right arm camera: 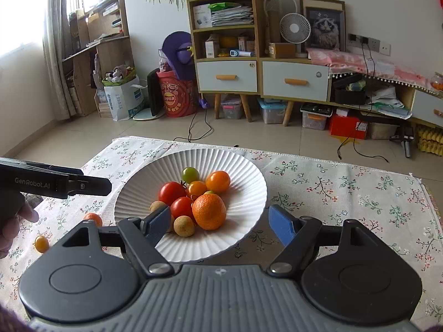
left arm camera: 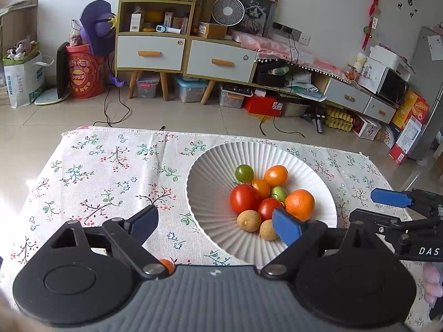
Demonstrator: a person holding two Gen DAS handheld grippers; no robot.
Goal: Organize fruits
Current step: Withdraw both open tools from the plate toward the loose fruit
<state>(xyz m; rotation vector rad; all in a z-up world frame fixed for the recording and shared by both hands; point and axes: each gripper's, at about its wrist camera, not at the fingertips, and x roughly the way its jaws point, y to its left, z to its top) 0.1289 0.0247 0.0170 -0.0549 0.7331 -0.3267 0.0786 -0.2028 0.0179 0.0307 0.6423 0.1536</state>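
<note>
A white ribbed plate (left arm camera: 210, 193) (right arm camera: 243, 171) on the floral cloth holds several fruits: red tomatoes (left arm camera: 244, 197) (right arm camera: 171, 192), orange and green cherry tomatoes, a mandarin (left arm camera: 299, 204) (right arm camera: 209, 210) and two brown longans (left arm camera: 248, 220) (right arm camera: 183, 225). My left gripper (left arm camera: 216, 221) is open and empty, its fingers straddling the plate's left near rim. My right gripper (right arm camera: 220, 221) is open and empty over the plate's near edge; it also shows in the left wrist view (left arm camera: 393, 197). A small orange fruit (right arm camera: 93, 218) (left arm camera: 167, 265) and a yellow-orange cherry tomato (right arm camera: 41, 243) lie on the cloth left of the plate.
The floral tablecloth (left arm camera: 97, 171) (right arm camera: 360, 193) covers a low table. Beyond its far edge is tiled floor, cables, storage boxes and a cabinet (right arm camera: 229, 55). The left gripper's body (right arm camera: 55, 184) reaches in at the left of the right wrist view.
</note>
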